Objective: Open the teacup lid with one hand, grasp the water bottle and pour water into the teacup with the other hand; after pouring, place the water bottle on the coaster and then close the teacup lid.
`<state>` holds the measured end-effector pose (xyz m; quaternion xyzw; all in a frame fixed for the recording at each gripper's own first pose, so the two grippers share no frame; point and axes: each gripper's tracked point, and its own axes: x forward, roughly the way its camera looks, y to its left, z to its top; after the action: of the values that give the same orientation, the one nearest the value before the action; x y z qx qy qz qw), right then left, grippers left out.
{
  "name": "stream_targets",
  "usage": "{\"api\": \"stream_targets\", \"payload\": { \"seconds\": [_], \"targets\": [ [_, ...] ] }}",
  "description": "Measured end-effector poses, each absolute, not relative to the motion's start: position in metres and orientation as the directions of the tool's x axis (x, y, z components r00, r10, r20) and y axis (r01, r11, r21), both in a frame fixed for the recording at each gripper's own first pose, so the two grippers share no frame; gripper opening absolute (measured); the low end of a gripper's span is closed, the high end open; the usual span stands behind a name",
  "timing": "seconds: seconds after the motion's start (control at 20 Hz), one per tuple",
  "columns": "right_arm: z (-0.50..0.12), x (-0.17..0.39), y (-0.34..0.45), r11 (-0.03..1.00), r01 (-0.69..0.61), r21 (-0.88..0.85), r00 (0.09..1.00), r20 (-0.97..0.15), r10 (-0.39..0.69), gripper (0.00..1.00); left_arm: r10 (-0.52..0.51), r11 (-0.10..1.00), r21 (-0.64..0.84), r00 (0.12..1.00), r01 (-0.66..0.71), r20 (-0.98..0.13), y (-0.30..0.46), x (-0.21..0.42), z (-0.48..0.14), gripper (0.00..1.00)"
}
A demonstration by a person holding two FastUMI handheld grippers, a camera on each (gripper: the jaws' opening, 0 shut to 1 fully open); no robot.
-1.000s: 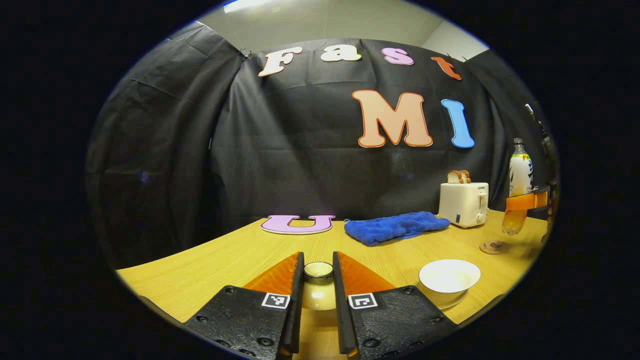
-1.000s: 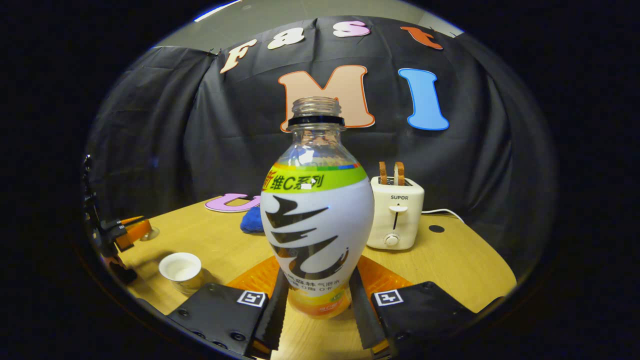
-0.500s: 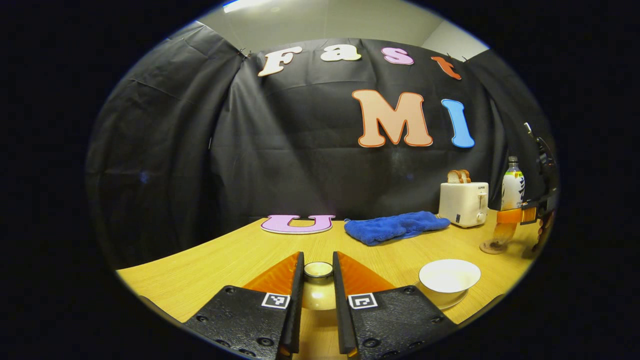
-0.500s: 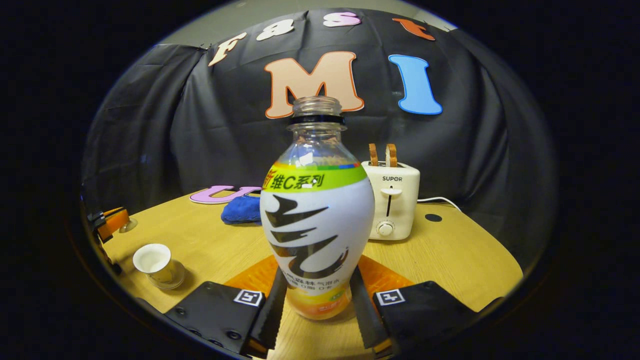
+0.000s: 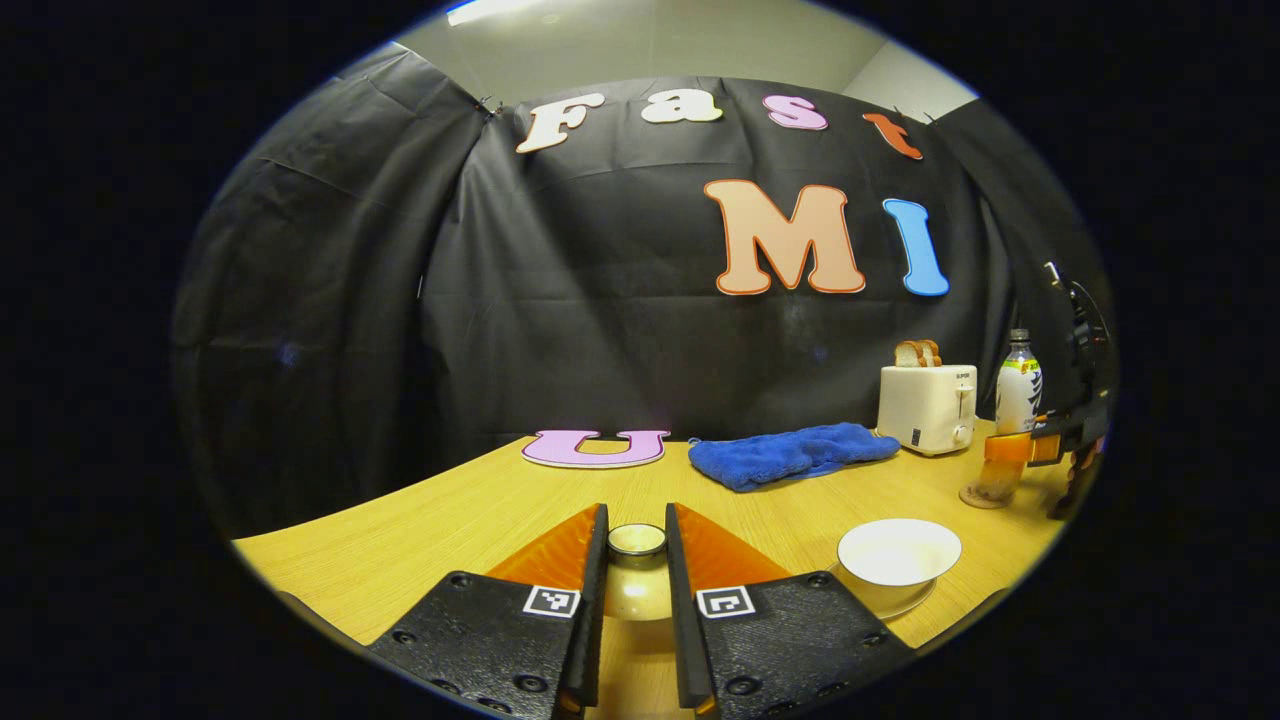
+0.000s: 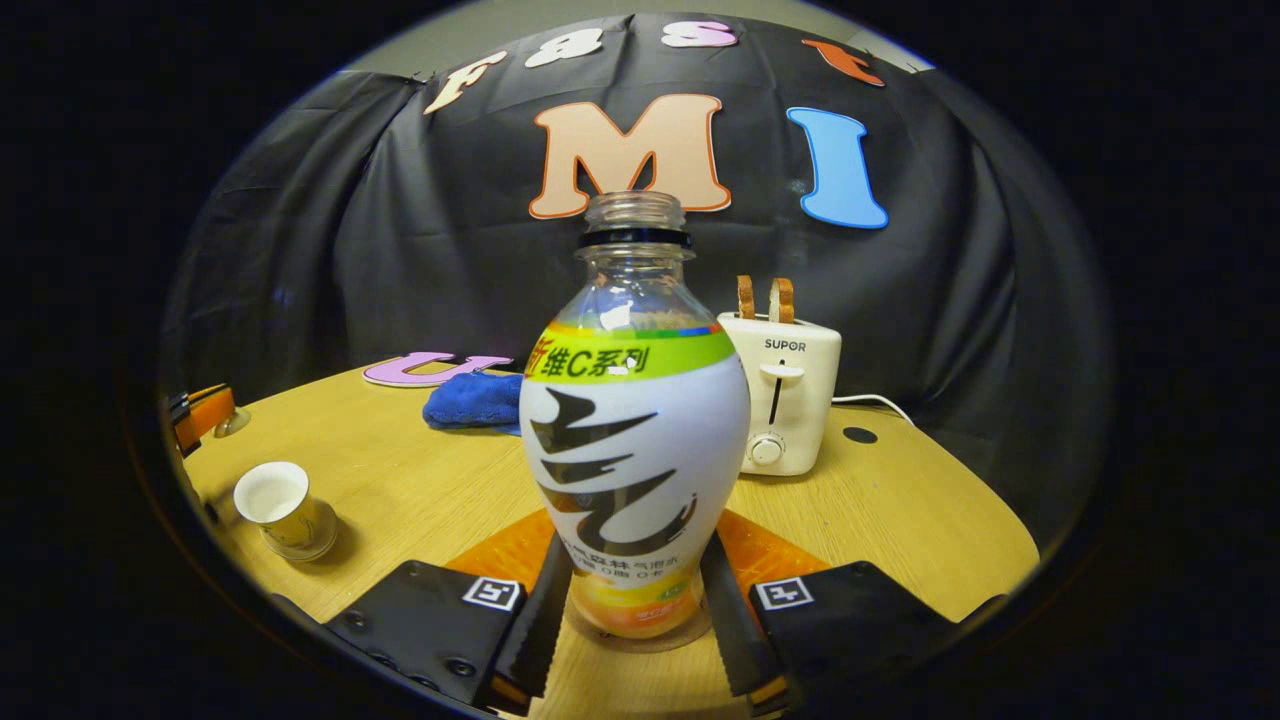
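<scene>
Lowered since a second ago, the water bottle point(image 6: 634, 420) now stands upright with its base on the coaster point(image 6: 640, 636), the right gripper point(image 6: 634, 600) pinching its lower body between both fingers. Seen from the left gripper view, bottle and coaster sit at the table's point(image 5: 450, 520) far right, beyond the open teacup point(image 5: 898, 560). Nearer, the left gripper point(image 5: 637, 600) holds the teacup lid point(image 5: 637, 575) by its knob, just as before
</scene>
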<state>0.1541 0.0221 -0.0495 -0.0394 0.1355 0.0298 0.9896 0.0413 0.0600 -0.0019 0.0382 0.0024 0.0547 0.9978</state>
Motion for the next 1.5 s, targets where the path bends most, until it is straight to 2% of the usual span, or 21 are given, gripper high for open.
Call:
{"api": "stream_targets", "payload": {
  "seconds": [0.05, 0.2, 0.3, 0.55, 0.6, 0.75, 0.8, 0.9, 1.0, 1.05, 1.15, 1.3, 1.35, 1.45, 1.5],
  "targets": [
    [-0.049, 0.154, 0.022, 0.996, -0.067, -0.065, 0.962, -0.268, 0.047, 0.75, 0.109, 0.991, 0.077, 0.994, -0.109, -0.001, 0.060, 0.042, -0.003, 0.28],
    [-0.051, 0.153, 0.023, 0.996, -0.078, -0.051, 0.961, -0.269, 0.061, 0.79, 0.110, 0.991, 0.077, 0.994, -0.109, -0.001, 0.060, 0.041, -0.002, 0.28],
    [-0.054, 0.151, 0.022, 0.995, -0.082, -0.051, 0.959, -0.274, 0.065, 0.87, 0.110, 0.991, 0.077, 0.994, -0.109, -0.001, 0.060, 0.042, -0.001, 0.28],
    [-0.057, 0.144, 0.020, 0.995, -0.093, -0.032, 0.956, -0.281, 0.081, 0.96, 0.110, 0.991, 0.077, 0.994, -0.110, -0.001, 0.060, 0.042, -0.002, 0.28],
    [-0.056, 0.143, 0.018, 0.996, -0.090, -0.025, 0.956, -0.281, 0.080, 0.93, 0.110, 0.991, 0.077, 0.994, -0.110, -0.001, 0.060, 0.042, -0.001, 0.28],
    [-0.058, 0.134, 0.016, 0.996, -0.082, -0.023, 0.954, -0.290, 0.072, 0.92, 0.109, 0.991, 0.077, 0.994, -0.108, -0.002, 0.059, 0.041, -0.003, 0.28],
    [-0.061, 0.128, 0.017, 0.995, -0.092, -0.025, 0.949, -0.304, 0.080, 0.96, 0.107, 0.991, 0.076, 0.994, -0.106, -0.001, 0.058, 0.041, -0.002, 0.28],
    [-0.058, 0.118, 0.019, 0.994, -0.098, -0.037, 0.951, -0.299, 0.083, 0.93, 0.103, 0.992, 0.075, 0.995, -0.103, -0.002, 0.058, 0.043, -0.002, 0.28],
    [-0.048, 0.109, 0.020, 0.994, -0.098, -0.049, 0.966, -0.245, 0.083, 0.96, 0.102, 0.992, 0.074, 0.995, -0.102, 0.000, 0.058, 0.041, -0.003, 0.27],
    [-0.043, 0.106, 0.020, 0.994, -0.094, -0.053, 0.973, -0.218, 0.081, 0.93, 0.103, 0.992, 0.074, 0.995, -0.102, -0.001, 0.057, 0.041, -0.002, 0.27],
    [-0.037, 0.098, 0.020, 0.994, -0.093, -0.057, 0.981, -0.176, 0.081, 0.93, 0.104, 0.992, 0.073, 0.995, -0.104, 0.000, 0.057, 0.043, -0.003, 0.28],
    [-0.024, 0.086, 0.013, 0.997, -0.059, -0.043, 0.993, -0.102, 0.054, 0.93, 0.085, 0.994, 0.073, 0.996, -0.085, -0.001, 0.047, 0.043, -0.002, 0.28],
    [-0.022, 0.083, 0.012, 0.998, -0.054, -0.031, 0.995, -0.086, 0.051, 0.96, 0.072, 0.995, 0.071, 0.997, -0.072, -0.002, 0.041, 0.045, -0.003, 0.28],
    [-0.016, 0.075, 0.009, 0.999, -0.047, 0.004, 0.997, -0.053, 0.047, 0.89, 0.042, 0.997, 0.070, 0.999, -0.042, -0.003, 0.028, 0.047, -0.005, 0.27],
    [-0.012, 0.072, 0.008, 0.999, -0.041, 0.007, 0.999, -0.029, 0.041, 0.96, 0.027, 0.997, 0.071, 1.000, -0.027, -0.005, 0.021, 0.048, -0.005, 0.28]
  ]
}}
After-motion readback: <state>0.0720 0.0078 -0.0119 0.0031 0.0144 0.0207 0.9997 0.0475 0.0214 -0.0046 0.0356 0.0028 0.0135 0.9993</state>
